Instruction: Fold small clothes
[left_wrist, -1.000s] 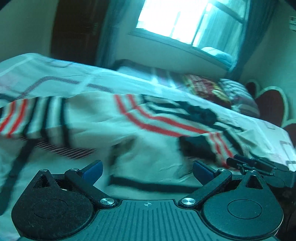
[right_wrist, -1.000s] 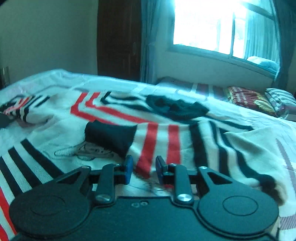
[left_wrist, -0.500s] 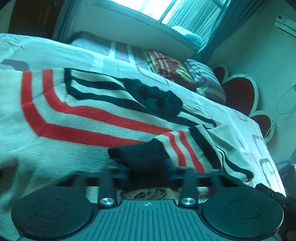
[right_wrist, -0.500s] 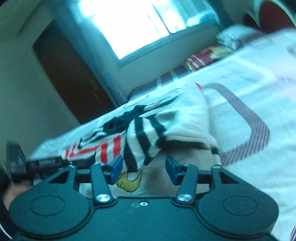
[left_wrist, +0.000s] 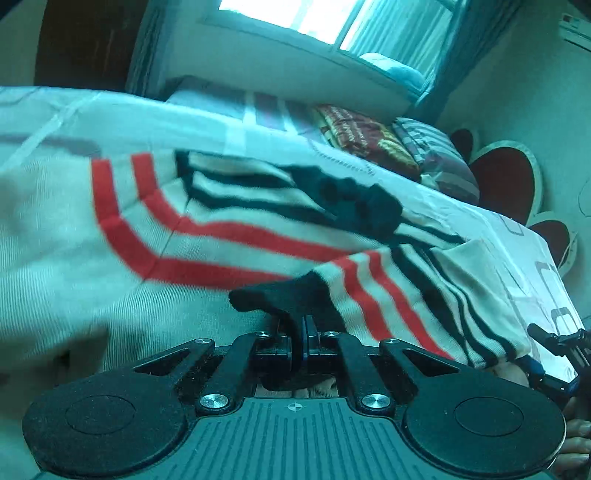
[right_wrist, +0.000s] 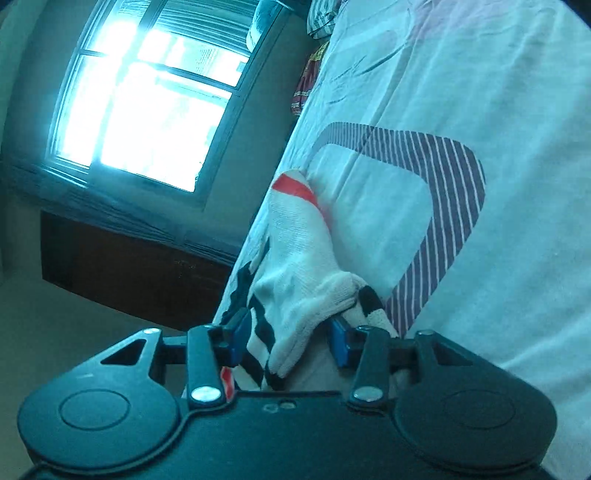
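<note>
Left claw (left_wrist: 300, 341): clenched on the dark cuff (left_wrist: 280, 295) of the striped sweater (left_wrist: 207, 236), low centre of the left wrist view; the pads meet with only a thin fold of knit between them.
Right claw (right_wrist: 288, 341): jaws closing around a bunched cream edge of the same sweater (right_wrist: 295, 258), lower middle of the right wrist view; cloth sits between the blue pads (right_wrist: 341, 341), which do not seem to press on it yet, though the blur makes that hard to judge.
Where the garment is: spread across the bed (left_wrist: 480, 229), filling the middle of the left view, with 1 sleeve (left_wrist: 388, 295) folded over toward lower right.
Risk 1: the right claw may catch only the outer layer of the bunch, so the edge would slide free when lifted.
Risk 2: the left grip holds a narrow pinch of cuff; a sharp pull could stretch the ribbing or let it slip out.
Risk 3: pulling the 2 claws unevenly would skew the fold and drag the bedsheet (right_wrist: 480, 110) along.
Material: soft, chunky knit, cream with red and dark bands, limp and easily creased.
Bedsheet: thin smooth cotton-like cloth, pale, printed with rounded striped shapes.
Background: 2 patterned pillows (left_wrist: 369, 144) under a bright window (right_wrist: 147, 110).
</note>
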